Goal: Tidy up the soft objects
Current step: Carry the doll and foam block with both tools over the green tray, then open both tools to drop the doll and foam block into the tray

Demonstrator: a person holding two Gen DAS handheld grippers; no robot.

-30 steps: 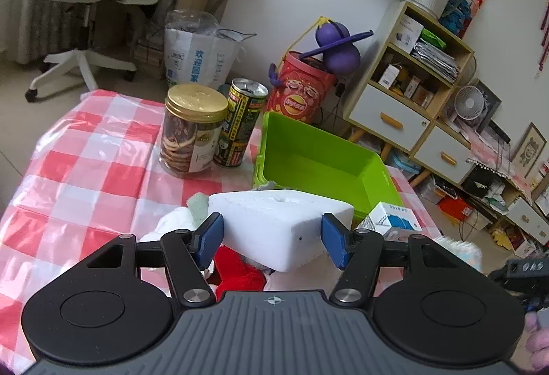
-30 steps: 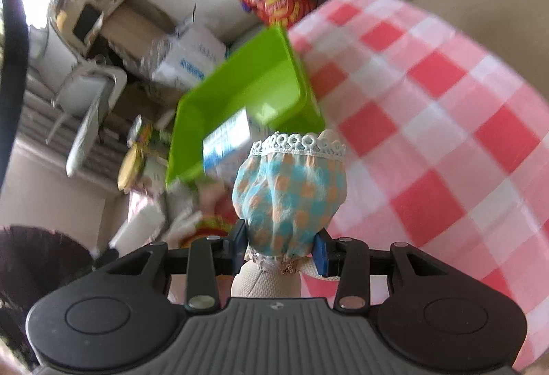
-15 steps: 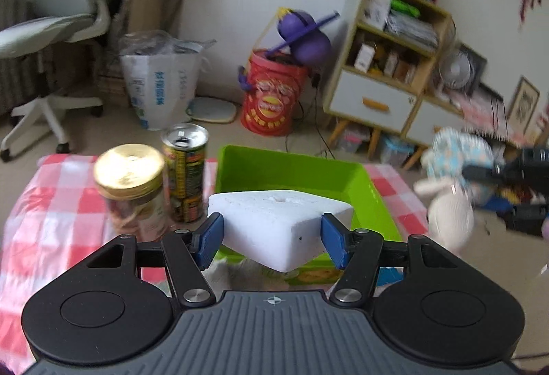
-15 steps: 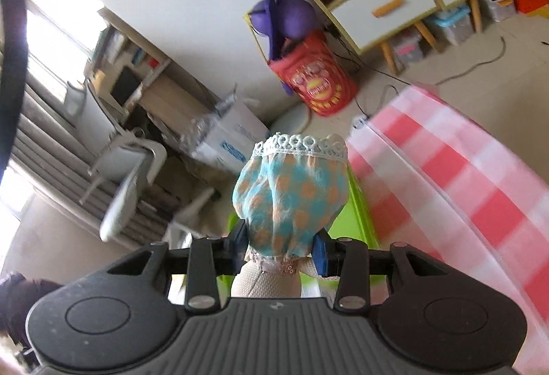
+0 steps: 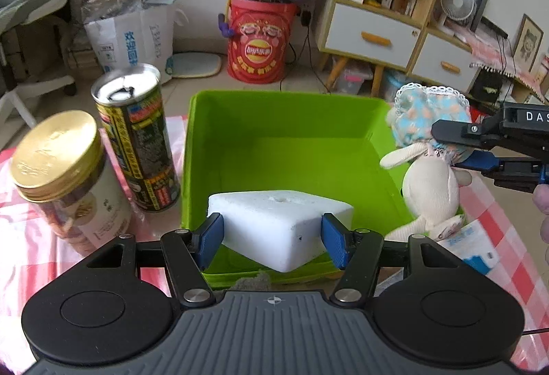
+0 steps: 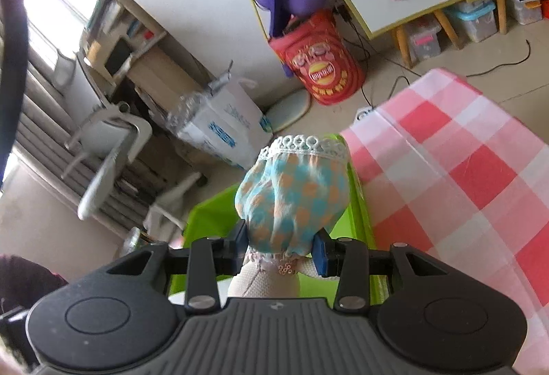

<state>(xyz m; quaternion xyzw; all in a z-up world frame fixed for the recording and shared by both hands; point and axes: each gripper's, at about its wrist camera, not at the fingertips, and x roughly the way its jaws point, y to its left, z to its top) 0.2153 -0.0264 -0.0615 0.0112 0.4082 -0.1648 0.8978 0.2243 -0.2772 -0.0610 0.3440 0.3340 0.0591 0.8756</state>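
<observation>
My left gripper (image 5: 272,239) is shut on a white foam block (image 5: 279,227), which hangs over the near end of the green bin (image 5: 274,141). The bin's floor looks bare. My right gripper (image 6: 279,249) is shut on a cream plush doll in a blue and orange checked dress (image 6: 291,195). In the left wrist view that doll (image 5: 429,169) dangles at the bin's right rim, with the right gripper (image 5: 459,152) coming in from the right.
A tall drink can (image 5: 135,138) and a gold-lidded jar (image 5: 65,176) stand left of the bin on the red checked tablecloth (image 6: 463,169). A white and blue packet (image 5: 475,244) lies right of the bin. A red bucket (image 5: 259,45), shelves and a chair lie beyond.
Both grippers have carried their loads toward the green bin. The foam block now hangs over its near end, and the doll has come to its right rim.
</observation>
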